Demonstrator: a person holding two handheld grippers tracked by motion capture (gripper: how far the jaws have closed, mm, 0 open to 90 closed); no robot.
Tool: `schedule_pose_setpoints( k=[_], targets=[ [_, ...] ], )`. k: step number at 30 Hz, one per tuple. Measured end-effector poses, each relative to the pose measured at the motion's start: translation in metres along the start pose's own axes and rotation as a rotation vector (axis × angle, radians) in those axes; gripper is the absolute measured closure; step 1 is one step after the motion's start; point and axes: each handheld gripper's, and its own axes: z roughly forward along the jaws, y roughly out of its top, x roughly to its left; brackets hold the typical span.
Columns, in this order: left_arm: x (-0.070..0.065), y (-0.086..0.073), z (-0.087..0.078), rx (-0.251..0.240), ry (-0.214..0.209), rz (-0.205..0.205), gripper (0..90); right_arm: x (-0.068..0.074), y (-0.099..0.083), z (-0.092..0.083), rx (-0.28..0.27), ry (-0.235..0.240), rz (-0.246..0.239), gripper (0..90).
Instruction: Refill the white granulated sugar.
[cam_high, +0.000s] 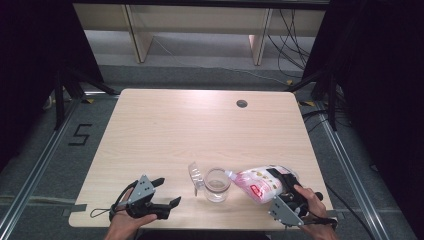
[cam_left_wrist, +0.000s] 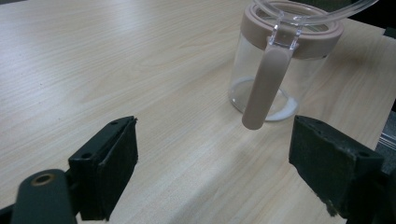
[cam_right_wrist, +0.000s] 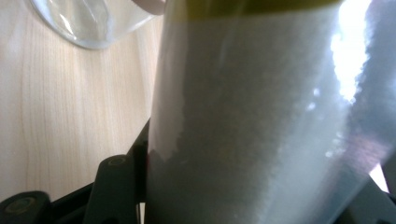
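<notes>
Near edge of the wooden table (cam_high: 165, 130): left gripper (cam_high: 167, 192) rests low by the person's left hand (cam_high: 131, 216), jaws spread wide and holding nothing, aimed toward the jar. Right gripper (cam_high: 280, 182) at the near right is clamped on a pink-and-white plastic bag (cam_high: 255, 182) of white granules — the bag is tilted down, its clear neck reaching the jar's rim. In the right gripper view the bag (cam_right_wrist: 252, 121) presses close against the lens, white grains packed inside. Just beyond, between the two grippers, stands the clear glass jar (cam_high: 217, 185), upright, with its hinged clear lid (cam_high: 195, 176) flipped open to its left. The left gripper view shows the jar (cam_left_wrist: 275, 79) with a pink rim and latch, and a thin white layer on the bottom. Judgement: opening is done, pouring looks barely started; most of the fill, then righting the bag and closing the lid, remain. Far half of the table bare but for a cable hole (cam_high: 242, 103).
</notes>
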Motion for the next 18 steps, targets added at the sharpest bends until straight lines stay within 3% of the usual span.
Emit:
schedule_pose_setpoints(
  k=[3, 5, 6, 7, 9, 10, 12, 13, 15, 16, 17, 18],
  targets=[
    [0.0, 0.0, 0.0005, -0.003, -0.003, -0.002, 15.3, 0.001, 0.0003, 0.0013, -0.006, 0.0, 0.019, 45.6],
    [-0.0001, -0.0006, 0.0011, -0.007, -0.007, -0.005, 15.3, 0.0007, 0.0017, 0.0014, -0.005, -0.006, 0.002, 45.6],
    [-0.0005, -0.0003, 0.0002, 0.001, -0.001, 0.001, 15.3, 0.0034, 0.0016, 0.0015, -0.002, -0.005, 0.037, 45.6],
    [-0.0006, -0.0001, 0.0001, -0.001, 0.001, 0.001, 15.3, 0.0018, 0.0031, 0.0011, -0.001, -0.008, -0.011, 45.7],
    [-0.0005, -0.0003, 0.0002, -0.004, 0.0, 0.001, 15.2, 0.0017, 0.0031, 0.0012, 0.001, -0.006, -0.018, 45.7],
    [-0.0004, -0.0005, 0.0002, -0.005, 0.0, 0.001, 15.2, 0.0047, 0.0025, 0.0011, 0.007, -0.005, 0.017, 45.7],
    [-0.0001, -0.0008, 0.0003, -0.005, -0.002, 0.003, 15.3, 0.0048, 0.0028, 0.0011, 0.017, -0.008, 0.005, 45.7],
    [-0.0002, -0.0008, 0.0003, -0.006, 0.001, 0.001, 15.2, 0.0033, 0.0043, 0.0004, 0.016, -0.021, -0.033, 45.7],
    [-0.0004, -0.0008, 0.0005, -0.006, -0.001, -0.001, 15.2, 0.0051, 0.0039, 0.0012, 0.012, -0.02, -0.007, 45.8],
    [-0.0003, -0.0008, 0.0006, -0.005, 0.0, 0.002, 15.2, 0.001, 0.0064, 0.0005, 0.005, -0.032, -0.073, 45.8],
    [-0.0001, -0.001, 0.0014, -0.01, -0.007, 0.001, 15.2, 0.001, 0.0064, 0.0005, 0.005, -0.032, -0.073, 45.8],
    [-0.0005, -0.001, 0.0013, -0.008, -0.007, 0.001, 15.3, 0.0044, 0.0063, 0.0009, 0.012, -0.027, -0.032, 45.8]
  ],
)
